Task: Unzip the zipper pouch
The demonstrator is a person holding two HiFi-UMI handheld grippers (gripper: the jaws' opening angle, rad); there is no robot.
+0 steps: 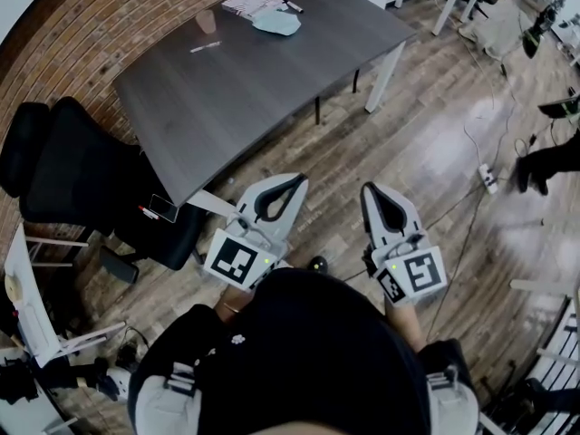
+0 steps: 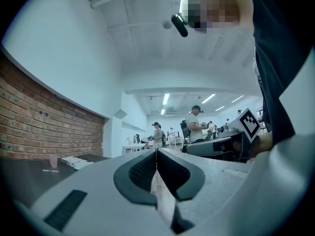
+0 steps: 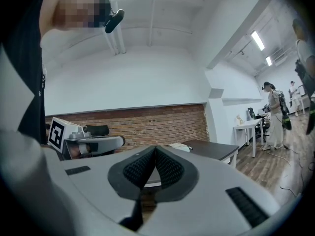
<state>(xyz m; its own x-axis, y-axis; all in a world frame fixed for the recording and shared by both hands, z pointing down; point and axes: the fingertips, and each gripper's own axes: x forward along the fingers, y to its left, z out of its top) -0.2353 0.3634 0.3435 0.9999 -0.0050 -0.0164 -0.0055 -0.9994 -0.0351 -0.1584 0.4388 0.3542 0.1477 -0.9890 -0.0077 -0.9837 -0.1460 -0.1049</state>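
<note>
Progress: not begun, judging by the layout. Both grippers are well short of the table, over the wooden floor at its near side, and nothing has been touched.

- Pouch: a pale blue, flat item at the table's far end, just beside the papers. It is taken to be the task's pouch, lying untouched.
- Left gripper: clenched and empty. Its own view shows the jaws meeting with nothing between them. It is off the table's near corner and points level toward the table.
- Right gripper: clenched and empty, pads together in its own view. It is off the table's near edge, beside the left gripper.
- Pen and cup: toward the table's far left side, apart from the pouch.
- Chair: black, at the table's left edge.

Left to do, as a judgement: walk up to the table, pin the pouch, take the zipper pull, draw it open.

Not readable:
- The pouch is too small in the head view to show its zipper, the pull, or whether it is closed.
- Neither gripper view shows the pouch clearly.
- The person's hands are mostly hidden beneath the head and the marker cubes.
</note>
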